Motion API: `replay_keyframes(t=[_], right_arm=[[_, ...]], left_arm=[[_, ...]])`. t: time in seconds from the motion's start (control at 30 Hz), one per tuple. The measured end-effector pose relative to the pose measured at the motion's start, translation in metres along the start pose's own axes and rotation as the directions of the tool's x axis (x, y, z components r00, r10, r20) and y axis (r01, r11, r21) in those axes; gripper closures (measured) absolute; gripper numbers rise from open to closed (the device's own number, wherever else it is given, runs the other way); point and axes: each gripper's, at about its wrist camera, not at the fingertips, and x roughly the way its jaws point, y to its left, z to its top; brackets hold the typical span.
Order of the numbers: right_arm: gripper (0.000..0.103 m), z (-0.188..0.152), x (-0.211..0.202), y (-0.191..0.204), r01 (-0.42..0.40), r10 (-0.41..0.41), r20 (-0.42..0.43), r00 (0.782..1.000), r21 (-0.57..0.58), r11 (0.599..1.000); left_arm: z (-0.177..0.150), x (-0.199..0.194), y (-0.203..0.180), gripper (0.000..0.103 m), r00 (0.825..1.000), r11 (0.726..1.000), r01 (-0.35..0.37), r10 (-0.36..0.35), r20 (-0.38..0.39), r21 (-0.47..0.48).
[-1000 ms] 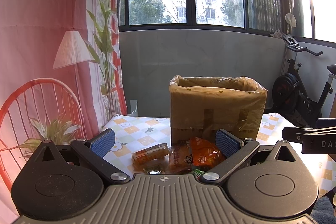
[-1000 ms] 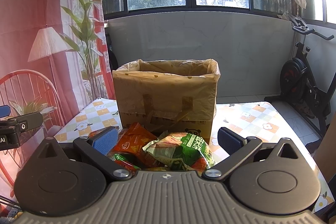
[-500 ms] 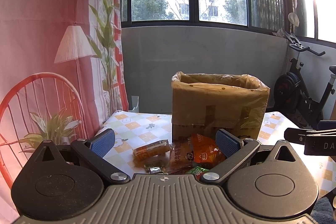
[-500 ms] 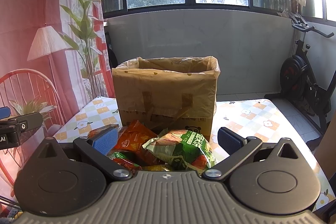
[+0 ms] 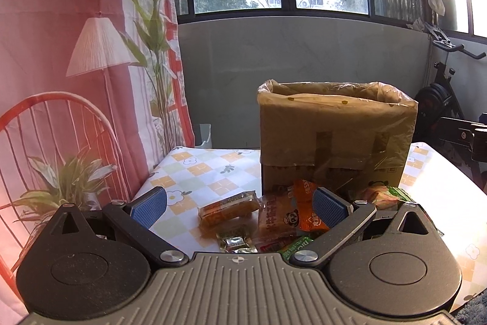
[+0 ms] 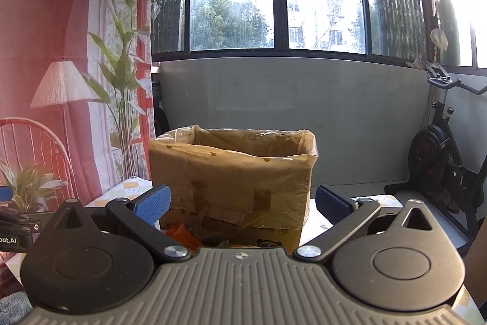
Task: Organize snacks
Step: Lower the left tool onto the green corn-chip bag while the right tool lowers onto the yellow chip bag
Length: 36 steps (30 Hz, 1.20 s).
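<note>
**Right view lifts off the pile; left closes in on the snacks**

My left hand-held gripper point(image 5: 239, 204) has dipped and come nearer the snack heap than it was a second ago: the packets now fill the gap between its spread, empty pads. Just ahead of it lie a small foil-wrapped sweet point(image 5: 234, 241), an amber wrapped bar point(image 5: 228, 207) to the left, a clear panda-print packet point(image 5: 275, 218) in the middle and an orange packet point(image 5: 307, 209) partly behind the right pad. To me this reads as lining up for a first pick.

My right hand-held gripper point(image 6: 242, 203) has tilted upward. The green bag that filled its view a moment ago has dropped out of sight below the body; only an orange corner point(image 6: 179, 233) shows near its left pad. Its pads stand wide apart, holding nothing.

Beyond the snacks, on the bench point(image 5: 194, 169), stands the bag-lined cardboard box point(image 5: 334, 139), straight ahead of the right hand-held gripper and ahead-right of the left.

The box's inside is hidden from both views, so I cannot tell whether anything is in it. A green-and-orange bag point(image 5: 386, 195) is cut off by the left gripper's right arm, and the packet print is too small to read.
</note>
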Motion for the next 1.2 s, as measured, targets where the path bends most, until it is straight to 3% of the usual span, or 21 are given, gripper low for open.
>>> replay_keyframes(t=[0.27, 0.4, 0.5, 0.67, 0.83, 1.2], right_arm=[[0.000, -0.020, 0.031, -0.004, -0.077, 0.077, -0.035, 0.996, 0.003, 0.997], [0.000, -0.042, 0.040, 0.000, -0.009, 0.006, -0.059, 0.998, -0.062, 0.998], [0.002, -0.055, 0.046, -0.007, -0.003, 0.000, -0.105, 0.995, -0.028, 1.000], [0.005, -0.076, 0.053, -0.011, -0.016, 0.016, -0.193, 0.981, 0.002, 1.000], [0.010, -0.091, 0.061, -0.010, -0.025, 0.025, -0.253, 0.967, 0.003, 1.000], [0.023, -0.104, 0.074, 0.000, -0.146, 0.148, -0.333, 0.931, 0.032, 0.989]], left_arm=[[-0.007, 0.035, -0.003, 0.001, 1.000, 1.000, -0.007, 0.007, -0.010, 0.023], [-0.013, 0.050, -0.004, 0.001, 0.999, 1.000, 0.006, -0.006, -0.038, 0.010], [-0.019, 0.059, -0.007, 0.002, 0.998, 1.000, 0.026, -0.025, -0.057, 0.007], [-0.031, 0.072, -0.012, 0.005, 0.993, 0.999, 0.054, -0.054, -0.107, -0.003], [-0.043, 0.087, -0.006, 0.007, 0.980, 0.992, 0.096, -0.108, -0.167, -0.077], [-0.052, 0.093, -0.014, 0.009, 0.977, 0.996, 0.079, -0.083, -0.196, -0.029]])
